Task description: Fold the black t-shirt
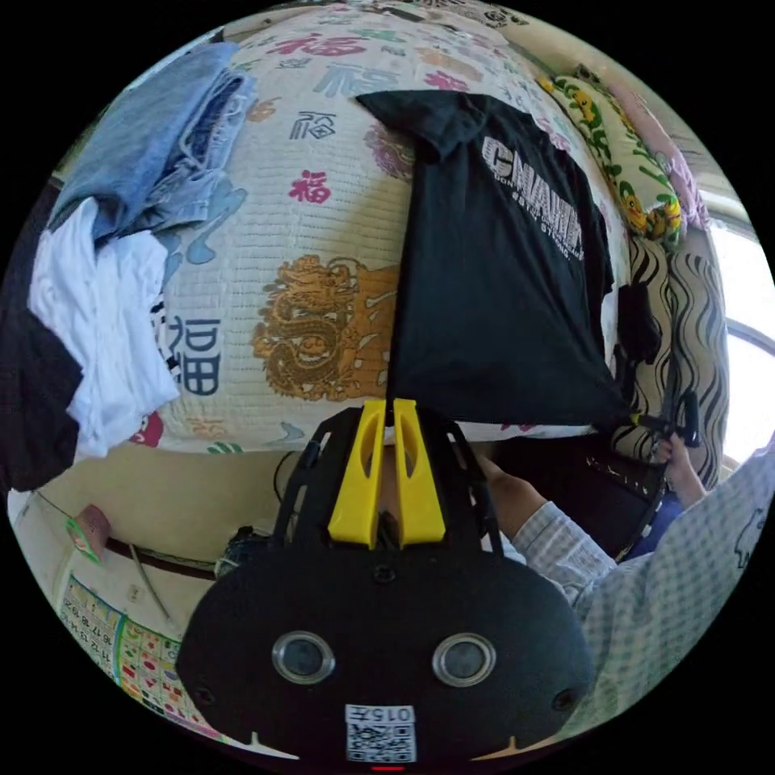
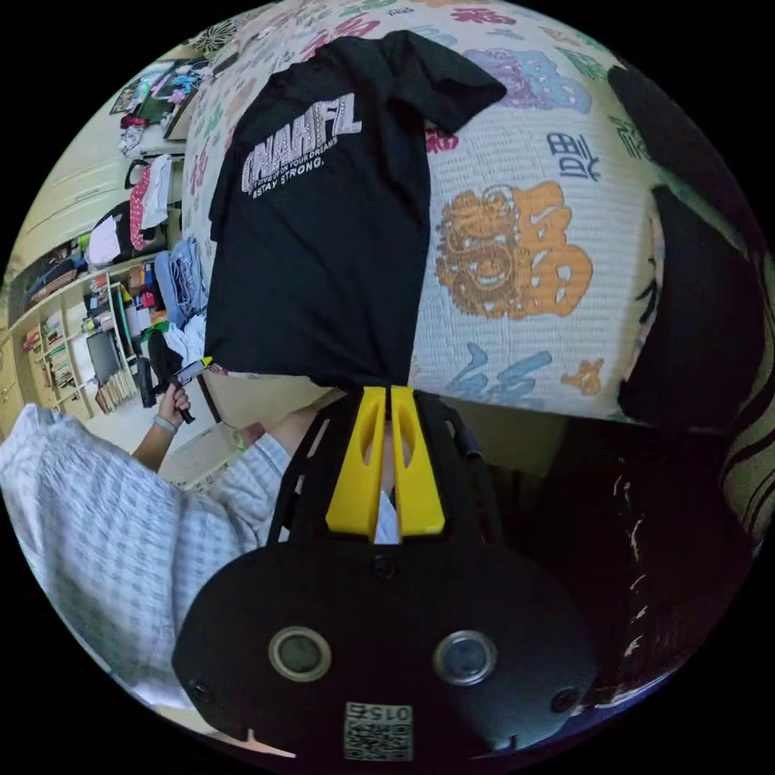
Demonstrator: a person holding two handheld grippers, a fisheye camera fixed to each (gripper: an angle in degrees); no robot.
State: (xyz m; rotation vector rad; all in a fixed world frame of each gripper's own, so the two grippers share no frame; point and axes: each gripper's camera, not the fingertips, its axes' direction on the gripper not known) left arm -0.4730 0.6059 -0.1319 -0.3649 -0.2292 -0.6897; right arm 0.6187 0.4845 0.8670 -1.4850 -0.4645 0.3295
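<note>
A: We've got the black t-shirt [image 1: 500, 266] lying print-up on the patterned bedspread [image 1: 323, 266], its long axis running away from us.

B: Left gripper [image 1: 391, 404] is pinched closed on the near hem corner; right gripper [image 2: 386, 391] is clamped on the other corner.

A: Both are equally near. The far sleeve is folded under, and the neckline is hard to make out.

The right gripper [image 2: 390, 395] pinches 1 bottom corner of the black t-shirt [image 2: 323, 242], both yellow jaws closed on its hem at the bedspread's [image 2: 525, 339] near edge; the left gripper [image 2: 198, 367] holds the other corner.
</note>
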